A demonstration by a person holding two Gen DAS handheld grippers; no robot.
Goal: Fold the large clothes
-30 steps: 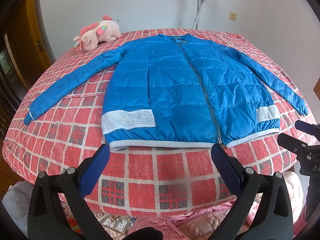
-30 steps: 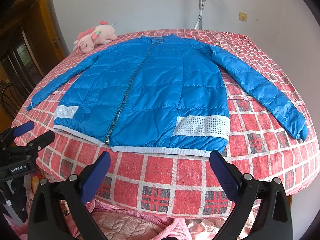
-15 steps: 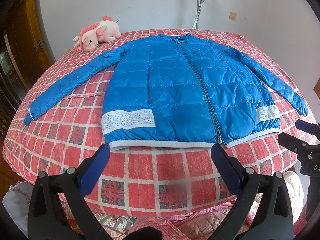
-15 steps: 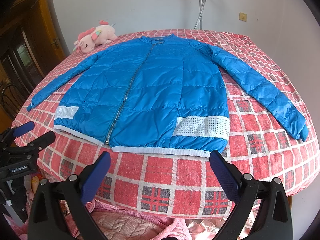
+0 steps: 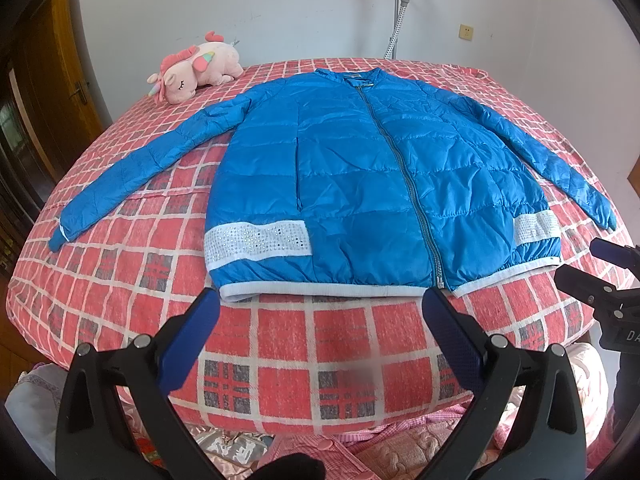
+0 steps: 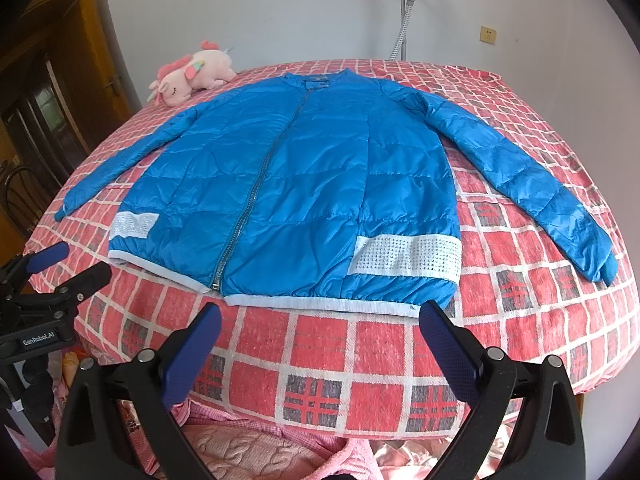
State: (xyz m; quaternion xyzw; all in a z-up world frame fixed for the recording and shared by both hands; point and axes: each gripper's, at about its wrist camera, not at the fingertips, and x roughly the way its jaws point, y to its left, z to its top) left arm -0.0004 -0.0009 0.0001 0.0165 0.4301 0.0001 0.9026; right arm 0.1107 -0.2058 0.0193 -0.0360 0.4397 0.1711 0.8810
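Observation:
A blue quilted jacket (image 5: 360, 176) lies flat and zipped on the bed, sleeves spread to both sides, white hem toward me; it also shows in the right wrist view (image 6: 304, 184). My left gripper (image 5: 320, 308) is open and empty, held just short of the hem, near its left half. My right gripper (image 6: 320, 316) is open and empty, just short of the hem's right half. Each gripper shows at the edge of the other's view: the right gripper (image 5: 600, 276) and the left gripper (image 6: 60, 268).
The bed has a red checked cover (image 5: 320, 344). A pink plush unicorn (image 5: 196, 68) lies at the far left by the wall. A garment steamer pole (image 5: 398, 8) stands behind the bed. A wooden door (image 5: 52, 92) is at left. Pink bedding (image 6: 248, 452) lies below the grippers.

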